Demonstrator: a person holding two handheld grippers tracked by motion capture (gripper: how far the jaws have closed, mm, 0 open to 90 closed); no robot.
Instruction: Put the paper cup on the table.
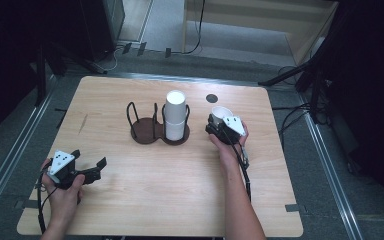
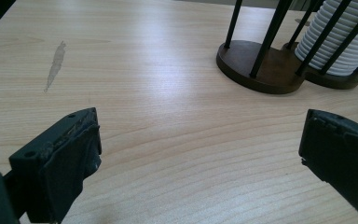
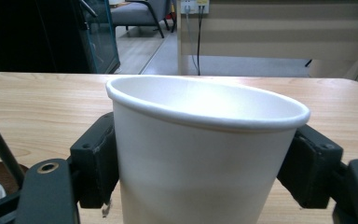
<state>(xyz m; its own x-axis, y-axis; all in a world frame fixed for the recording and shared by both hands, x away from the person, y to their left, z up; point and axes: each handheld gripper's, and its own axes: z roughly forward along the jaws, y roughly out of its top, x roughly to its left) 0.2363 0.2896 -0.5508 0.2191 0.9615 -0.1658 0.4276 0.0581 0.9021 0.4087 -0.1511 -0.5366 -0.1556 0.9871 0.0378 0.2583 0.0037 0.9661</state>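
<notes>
Upright, paper cup [image 3: 200,154] sits between right tongs [image 3: 200,163].

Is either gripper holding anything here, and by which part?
The right gripper clamps a white paper cup by its side wall, one jaw on each side below the rim. The left gripper is open and holds nothing.

The wooden tabletop [image 1: 130,200] carries a dark two-ring rack [image 1: 152,131], ahead of the left tongs [image 1: 87,161] and just left of the right tongs [image 1: 215,122]. A black round mark [image 1: 211,98] lies beyond the right tongs.
</notes>
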